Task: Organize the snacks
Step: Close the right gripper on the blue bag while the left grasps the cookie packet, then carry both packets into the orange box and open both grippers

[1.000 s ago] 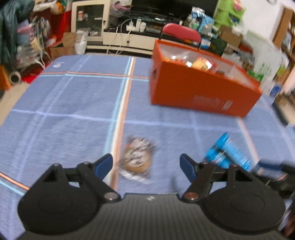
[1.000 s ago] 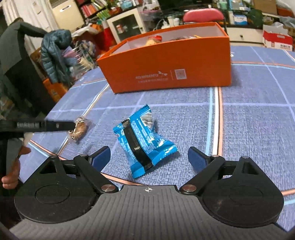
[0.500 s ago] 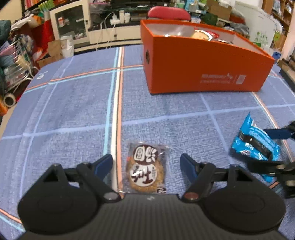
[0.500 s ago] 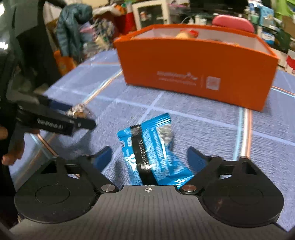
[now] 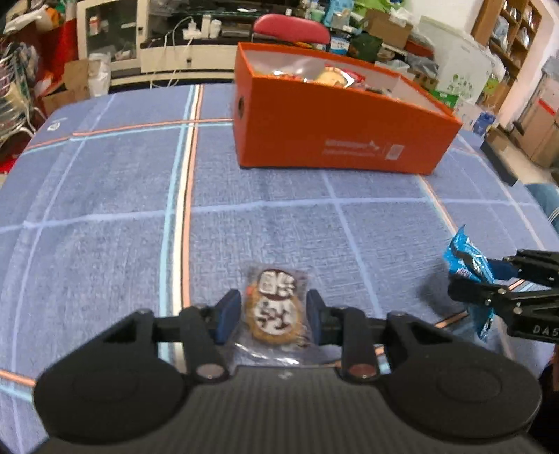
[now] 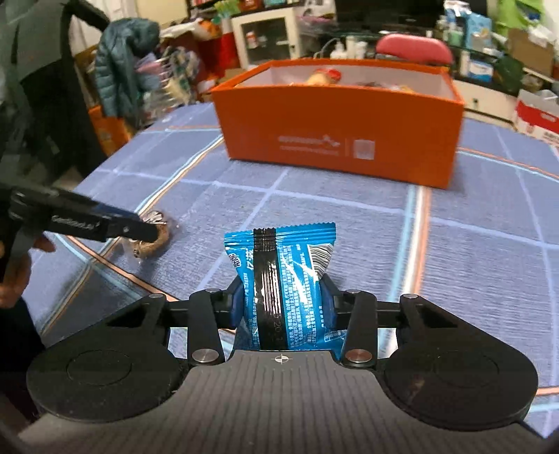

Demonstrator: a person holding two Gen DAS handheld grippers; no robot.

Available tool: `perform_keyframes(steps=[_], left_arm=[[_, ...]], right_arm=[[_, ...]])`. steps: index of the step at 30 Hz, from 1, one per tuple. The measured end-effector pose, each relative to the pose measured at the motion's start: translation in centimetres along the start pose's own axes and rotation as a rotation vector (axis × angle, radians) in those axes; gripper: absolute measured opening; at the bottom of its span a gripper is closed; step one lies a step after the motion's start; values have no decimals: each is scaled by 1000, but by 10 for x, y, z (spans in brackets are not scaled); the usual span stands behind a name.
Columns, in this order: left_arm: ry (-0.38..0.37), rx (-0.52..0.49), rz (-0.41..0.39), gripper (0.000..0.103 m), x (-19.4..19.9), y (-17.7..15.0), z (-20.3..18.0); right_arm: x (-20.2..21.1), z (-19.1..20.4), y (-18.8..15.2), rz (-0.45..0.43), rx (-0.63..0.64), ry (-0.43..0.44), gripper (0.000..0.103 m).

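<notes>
- While lying on the blue checked tablecloth, the clear-wrapped cookie is sitting between the 2 blue pads of the left gripper, which are closing in against the wrapper's sides.
- The blue snack packet is standing upright, clamped at its lower half between the right gripper fingers, its crimped top edge pointing toward the box.
- The orange box is sitting farther back on the cloth, well apart from both snacks, open-topped and already holding several wrapped snacks.
- A red chair back is showing just behind the box.
</notes>
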State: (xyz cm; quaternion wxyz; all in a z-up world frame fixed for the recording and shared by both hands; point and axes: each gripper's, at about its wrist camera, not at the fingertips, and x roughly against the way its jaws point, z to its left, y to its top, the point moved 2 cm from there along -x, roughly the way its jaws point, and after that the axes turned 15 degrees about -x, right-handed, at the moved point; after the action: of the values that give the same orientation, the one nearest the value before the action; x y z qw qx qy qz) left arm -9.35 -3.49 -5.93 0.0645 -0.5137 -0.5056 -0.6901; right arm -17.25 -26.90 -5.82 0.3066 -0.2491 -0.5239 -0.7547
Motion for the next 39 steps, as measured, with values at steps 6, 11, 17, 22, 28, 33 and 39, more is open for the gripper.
perform_keyframes(steps=[6, 11, 17, 22, 28, 33, 39], left_arm=[[34, -22, -32, 36, 15, 18, -8], [76, -82, 45, 58, -10, 8, -13], [72, -109, 90, 51, -33, 5, -13], [69, -114, 84, 48, -34, 6, -11], [-119, -3, 80, 25, -23, 11, -7], [-155, 16, -64, 25, 9, 52, -6], [-57, -69, -219, 25, 25, 158, 2]], right_arm=[[24, -1, 16, -62, -2, 6, 26], [11, -10, 9, -34, -16, -9, 26], [-15, -22, -5, 8, -37, -36, 26], [-22, -22, -4, -14, -20, -40, 27], [-12, -34, 7, -21, -173, 45, 25], [22, -23, 42, -123, -129, 58, 25], [19, -1, 142, -268, 6, 36, 25]])
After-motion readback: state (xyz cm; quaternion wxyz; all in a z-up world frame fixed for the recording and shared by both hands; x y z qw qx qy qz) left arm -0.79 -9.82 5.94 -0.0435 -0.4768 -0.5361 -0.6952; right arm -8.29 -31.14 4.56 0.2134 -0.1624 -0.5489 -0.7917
